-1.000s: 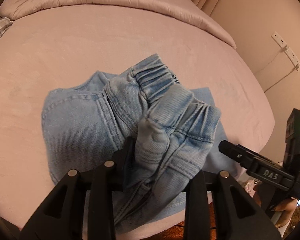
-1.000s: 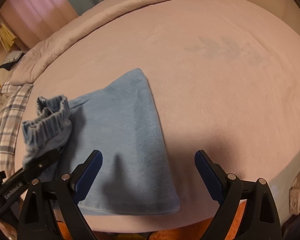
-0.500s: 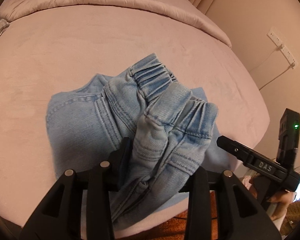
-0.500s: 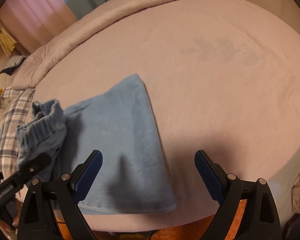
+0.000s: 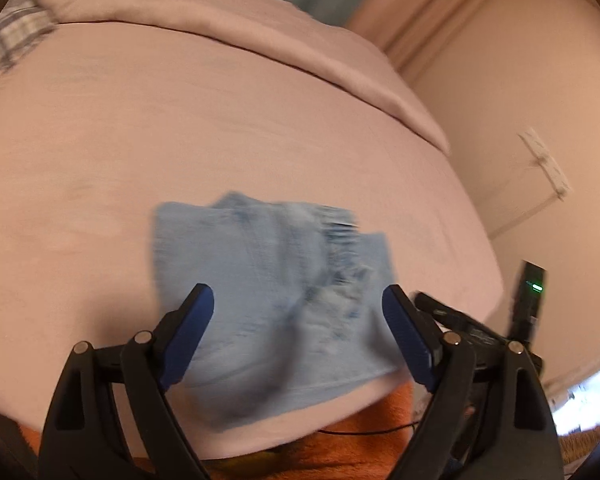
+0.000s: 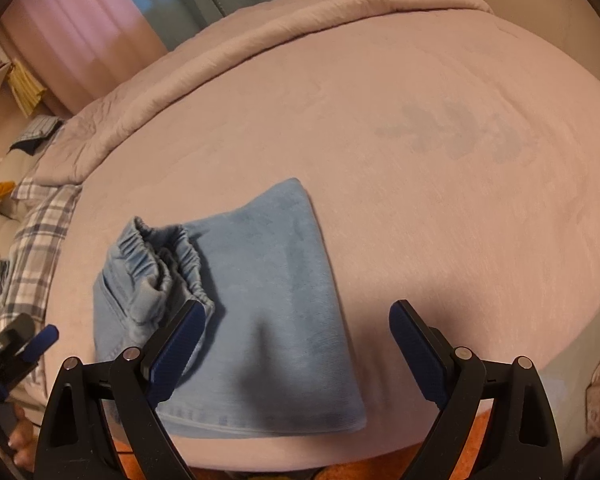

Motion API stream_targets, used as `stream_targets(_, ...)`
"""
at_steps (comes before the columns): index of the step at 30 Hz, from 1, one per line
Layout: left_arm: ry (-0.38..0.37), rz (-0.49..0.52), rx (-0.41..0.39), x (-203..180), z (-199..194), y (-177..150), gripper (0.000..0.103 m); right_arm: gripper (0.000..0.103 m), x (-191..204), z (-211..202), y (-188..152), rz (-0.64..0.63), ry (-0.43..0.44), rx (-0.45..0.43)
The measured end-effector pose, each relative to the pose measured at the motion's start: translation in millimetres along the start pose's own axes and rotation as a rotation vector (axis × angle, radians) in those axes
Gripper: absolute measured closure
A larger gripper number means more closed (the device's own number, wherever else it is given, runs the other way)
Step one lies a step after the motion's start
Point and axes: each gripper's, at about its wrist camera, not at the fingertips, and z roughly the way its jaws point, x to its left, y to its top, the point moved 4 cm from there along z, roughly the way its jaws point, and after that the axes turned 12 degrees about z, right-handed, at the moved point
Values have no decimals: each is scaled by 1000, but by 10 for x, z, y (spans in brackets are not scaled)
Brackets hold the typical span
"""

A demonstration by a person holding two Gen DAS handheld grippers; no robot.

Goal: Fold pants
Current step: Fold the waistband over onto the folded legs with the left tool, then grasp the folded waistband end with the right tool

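Left wrist view: left gripper (image 5: 298,326) spread wide, empty — blurred.
Right gripper (image 6: 296,340): wide apart, holding nothing.
Pants (image 6: 236,304): soft, floppy denim (waistband bunched) — pinch the elastic edge.

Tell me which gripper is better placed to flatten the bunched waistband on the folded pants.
Probably the left gripper: it hangs open directly over the waistband, while the right gripper is open over the pants' smooth half.

I see light-blue denim pants (image 6: 260,304) folded into a flat stack, near edge of the bed; elastic waistband bunched on top at left.
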Motion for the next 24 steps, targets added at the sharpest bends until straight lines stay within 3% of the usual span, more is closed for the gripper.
stream_targets(11,221,-193,41,850,-215,-409,17,10,406,99,-34,-63,90,63)
stream_targets(15,237,-231,56,981,-250,-527,17,2,556,123,-89,-95,115,75)
stream_targets(24,232,-254,93,1042,-300,-635,16,2,667,443,-157,-135,128,176)
